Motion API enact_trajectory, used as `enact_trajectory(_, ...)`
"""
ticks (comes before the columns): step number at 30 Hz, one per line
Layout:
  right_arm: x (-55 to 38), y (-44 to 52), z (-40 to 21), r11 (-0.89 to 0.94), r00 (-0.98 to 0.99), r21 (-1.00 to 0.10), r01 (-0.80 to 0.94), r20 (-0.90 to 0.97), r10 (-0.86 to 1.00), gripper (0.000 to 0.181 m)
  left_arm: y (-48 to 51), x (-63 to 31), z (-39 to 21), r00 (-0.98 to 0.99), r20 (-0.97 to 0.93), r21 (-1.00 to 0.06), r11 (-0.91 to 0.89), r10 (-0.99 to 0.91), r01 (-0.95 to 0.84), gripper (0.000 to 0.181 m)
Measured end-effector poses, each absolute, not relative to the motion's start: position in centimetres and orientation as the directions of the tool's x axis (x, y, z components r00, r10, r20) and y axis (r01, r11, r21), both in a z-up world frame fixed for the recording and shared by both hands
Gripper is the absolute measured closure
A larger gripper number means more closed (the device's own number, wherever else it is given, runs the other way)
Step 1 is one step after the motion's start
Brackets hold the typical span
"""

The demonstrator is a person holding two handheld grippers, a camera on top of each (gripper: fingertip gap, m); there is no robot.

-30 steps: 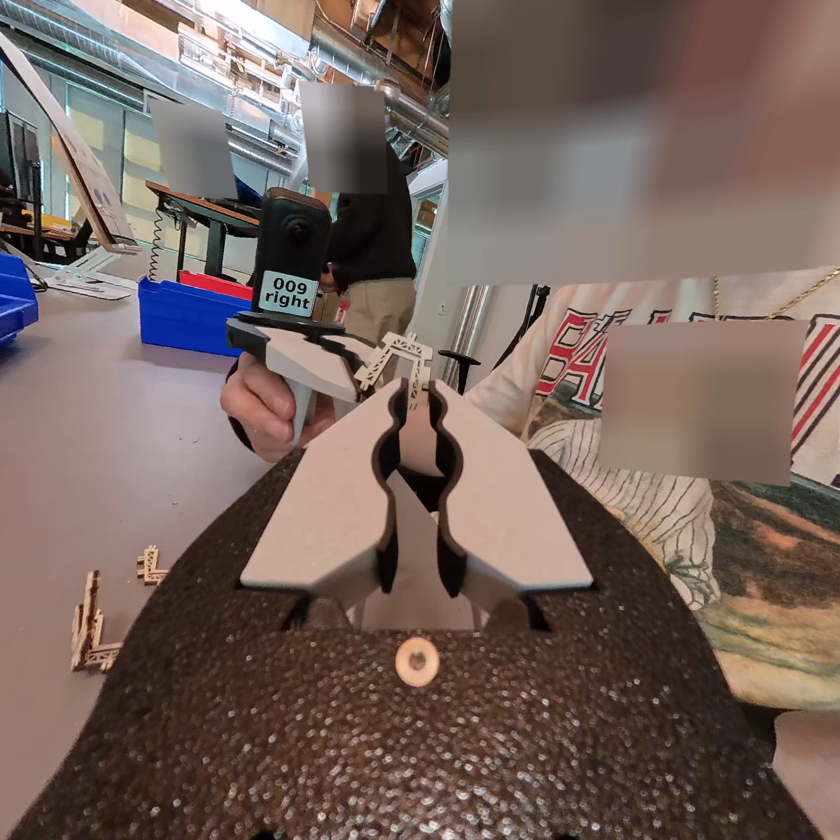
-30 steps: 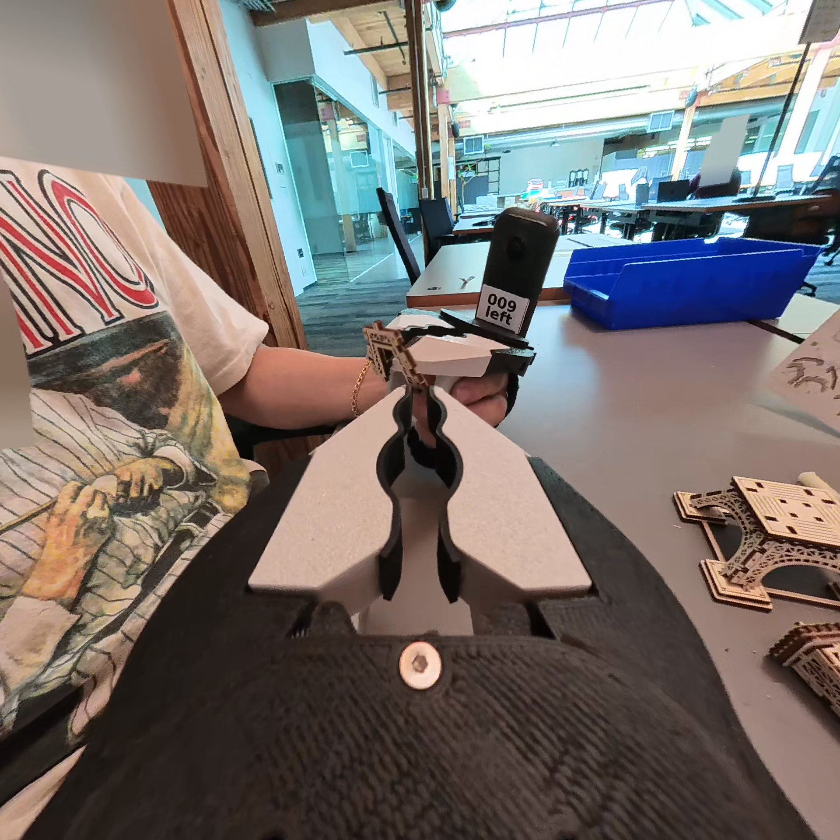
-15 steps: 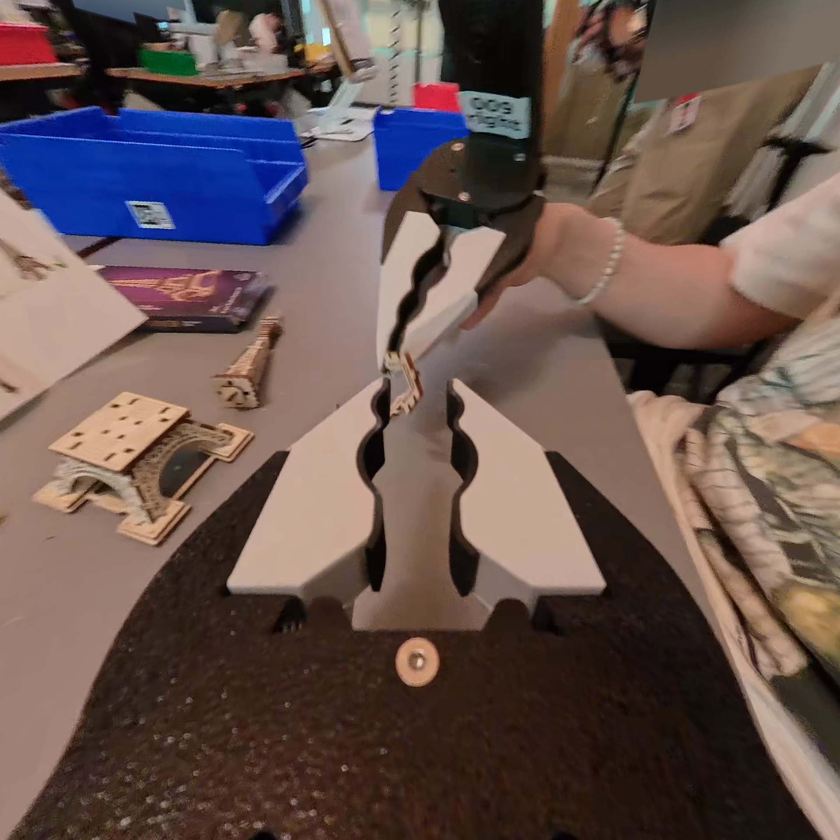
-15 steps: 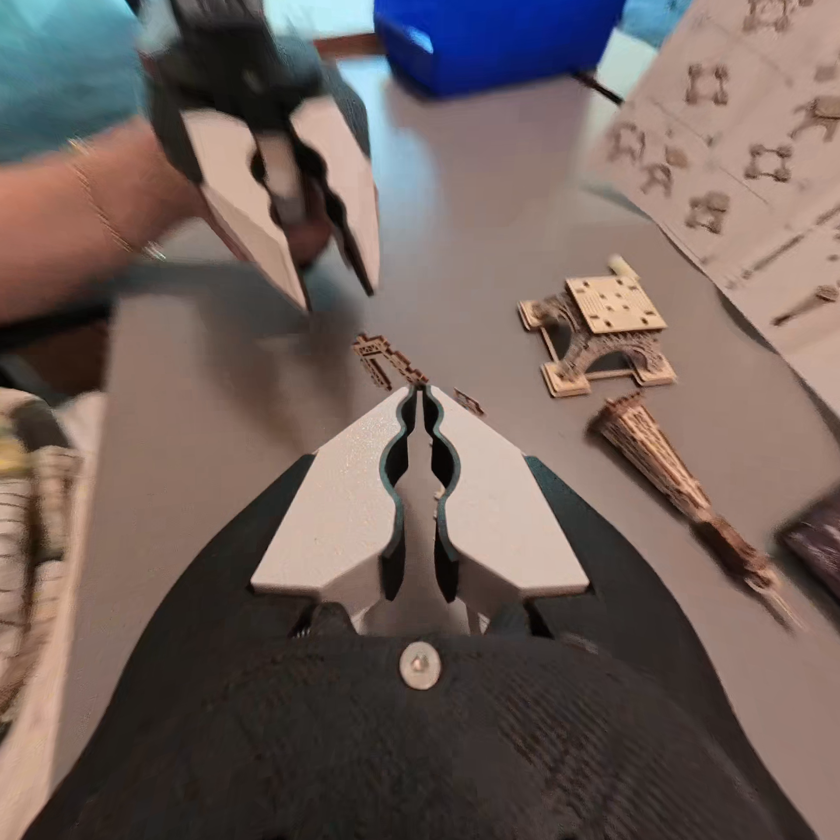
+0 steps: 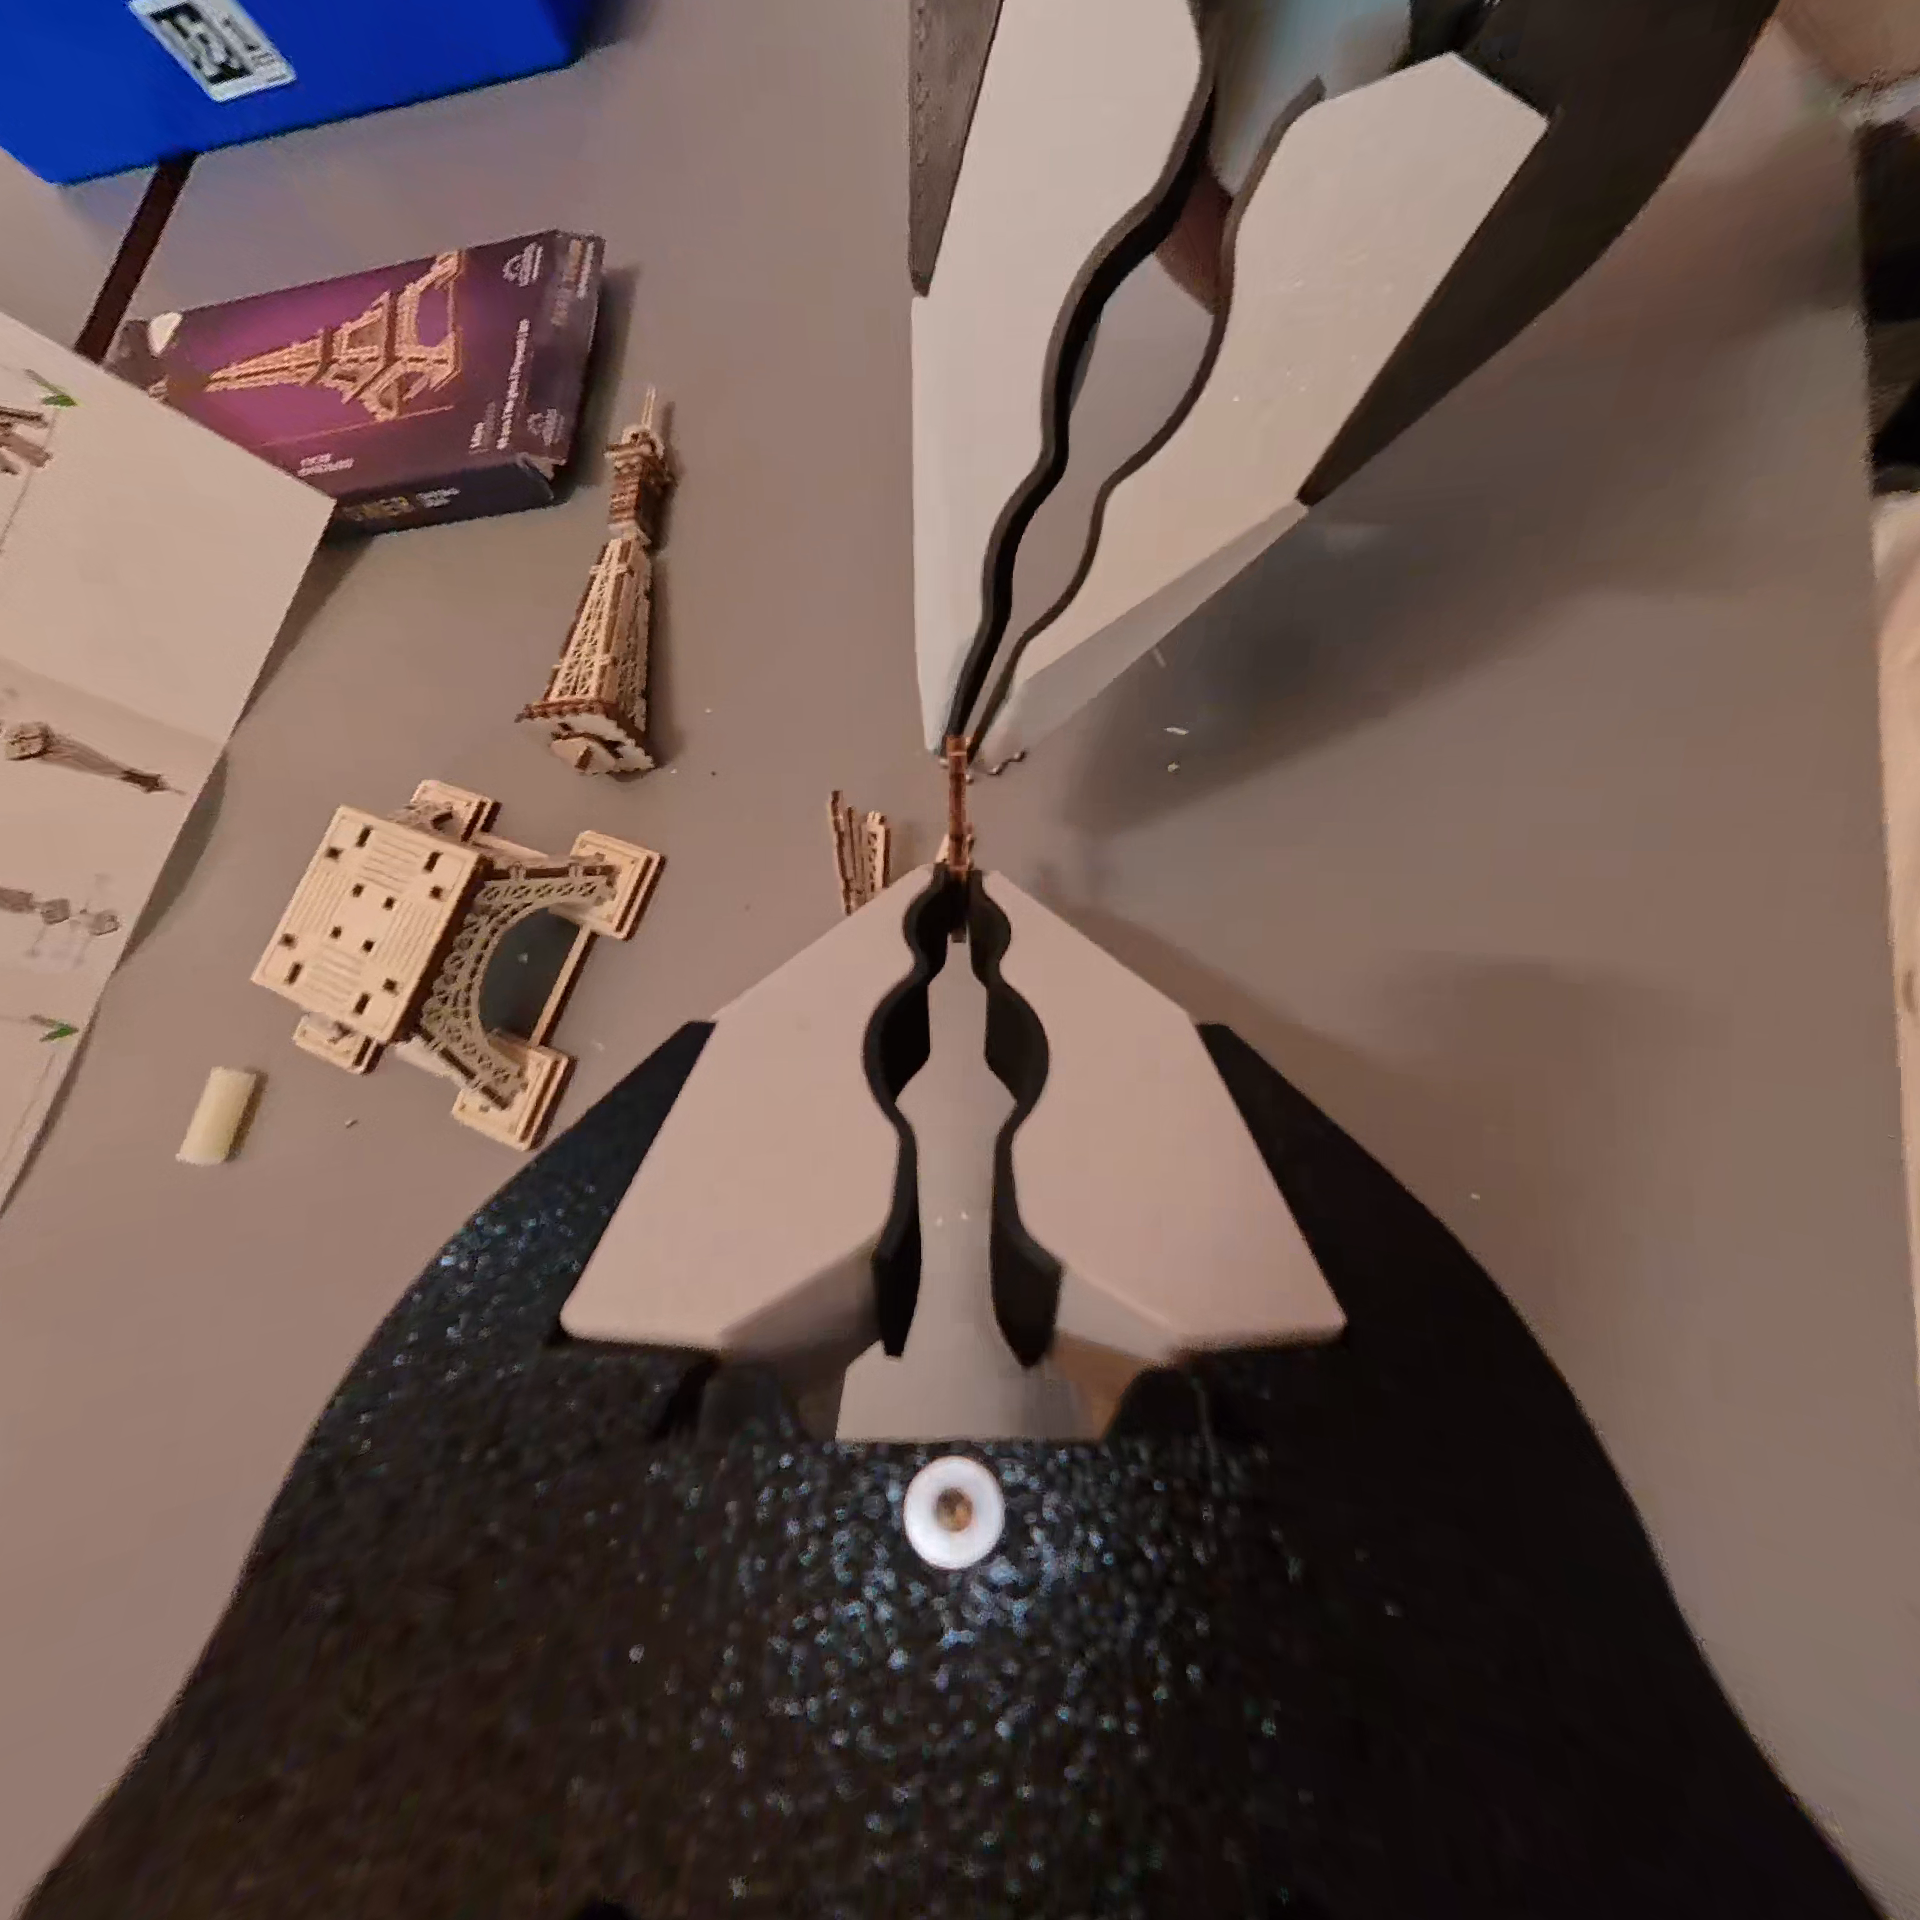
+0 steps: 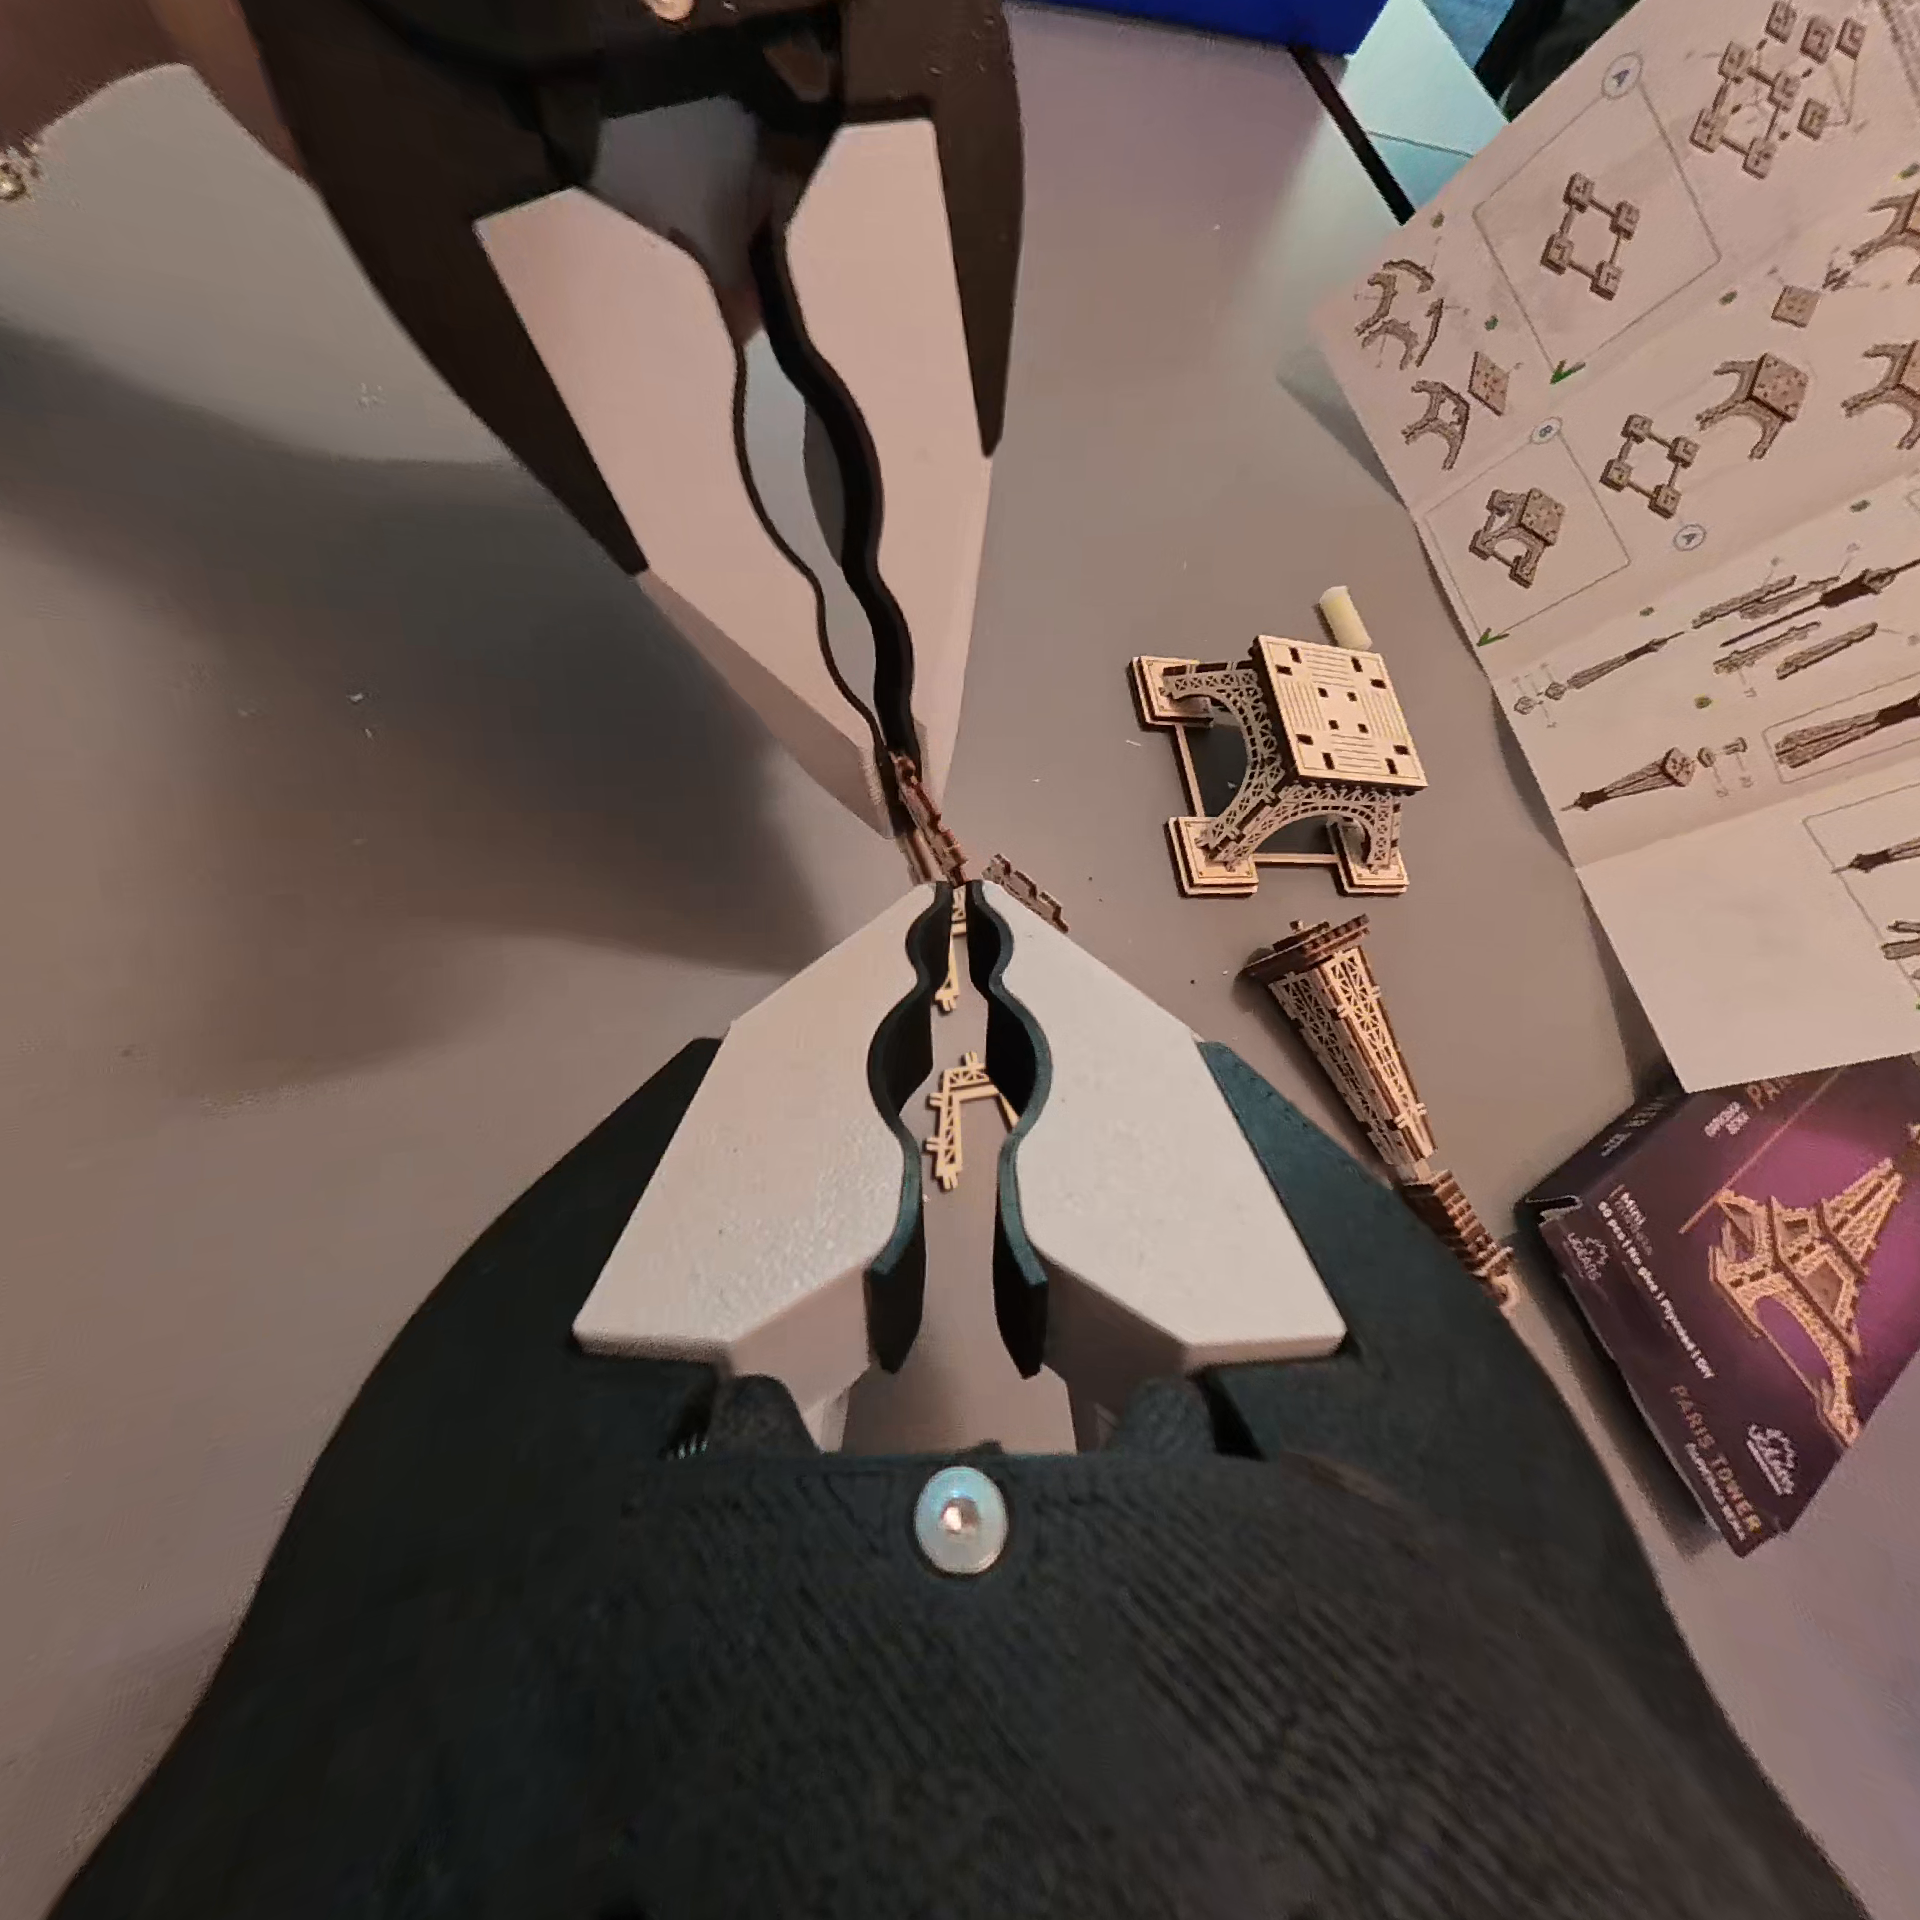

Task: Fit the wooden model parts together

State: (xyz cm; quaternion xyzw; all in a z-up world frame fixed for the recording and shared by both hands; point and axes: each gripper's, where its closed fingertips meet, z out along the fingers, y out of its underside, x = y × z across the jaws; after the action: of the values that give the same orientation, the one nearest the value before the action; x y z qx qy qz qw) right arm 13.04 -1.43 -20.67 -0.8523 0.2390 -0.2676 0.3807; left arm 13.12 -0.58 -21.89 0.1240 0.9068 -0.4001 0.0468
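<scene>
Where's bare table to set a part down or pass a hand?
Free: the grey table on the side of the left gripper and right gripper away from the kit; both are shut on a small wooden part. Crowded: the other side, with tower base, spire, box, instruction sheet and a loose piece.

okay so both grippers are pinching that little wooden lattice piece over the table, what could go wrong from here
1. The thin lattice piece is pinched at opposite ends by the left gripper and right gripper; any twist or pull apart could snap it.
2. Each holds it only at the fingertips, so it may slip out.
3. Loose lattice parts lie on the table just beneath; lowering could knock them.
</scene>
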Motion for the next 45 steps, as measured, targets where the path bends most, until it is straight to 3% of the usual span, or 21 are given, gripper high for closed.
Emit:
enact_trajectory(2,12.8,-1.7,-20.7,-0.603,0.753,-0.774,-0.197,0.274,-0.598,0.181,-0.9,13.2,-21.8,-0.973,-0.120,-0.762,0.610,0.195,0.217,0.181)
enact_trajectory(4,12.5,-1.8,-20.8,-0.575,0.777,-0.791,-0.209,0.223,-0.589,0.166,-1.1,13.3,-21.4,-0.978,-0.065,-0.815,0.555,0.200,0.168,0.181)
enact_trajectory(6,12.5,-1.8,-20.4,-0.494,0.781,-0.840,-0.223,0.149,-0.606,0.163,-1.3,12.6,-20.6,-0.970,0.006,-0.871,0.477,0.243,0.114,0.181)
enact_trajectory(10,12.1,-0.9,-19.8,-0.369,0.826,-0.904,-0.214,0.034,-0.562,0.175,-1.3,12.0,-19.9,-0.953,0.094,-0.911,0.410,0.290,0.035,0.181)
enact_trajectory(15,12.1,-1.0,-20.4,-0.395,0.837,-0.895,-0.208,0.047,-0.546,0.180,-1.3,11.9,-20.5,-0.948,0.079,-0.906,0.420,0.307,0.061,0.181)
enact_trajectory(19,12.7,-1.8,-21.5,-0.465,0.812,-0.856,-0.227,0.098,-0.576,0.181,-1.3,13.2,-21.1,-0.965,-0.011,-0.867,0.479,0.263,0.141,0.163)
enact_trajectory(30,13.0,-1.8,-23.8,-0.553,0.799,-0.791,-0.263,0.142,-0.584,0.180,-1.4,13.4,-22.6,-0.940,-0.091,-0.759,0.588,0.328,0.279,0.180)
enact_trajectory(32,12.6,-2.2,-24.3,-0.569,0.807,-0.766,-0.298,0.116,-0.579,0.163,-1.7,13.9,-22.7,-0.945,-0.073,-0.776,0.577,0.318,0.254,0.180)
enact_trajectory(33,12.7,-2.7,-24.5,-0.576,0.800,-0.757,-0.310,0.120,-0.588,0.162,-1.8,14.0,-22.8,-0.942,-0.071,-0.788,0.561,0.329,0.255,0.180)
enact_trajectory(39,13.4,-3.1,-24.5,-0.513,0.774,-0.790,-0.334,0.081,-0.628,0.177,-1.5,14.3,-23.1,-0.912,-0.068,-0.784,0.544,0.404,0.299,0.180)
enact_trajectory(45,13.7,-3.4,-25.0,-0.520,0.769,-0.782,-0.345,0.082,-0.634,0.181,-1.6,13.7,-23.6,-0.872,-0.066,-0.756,0.546,0.486,0.361,0.180)
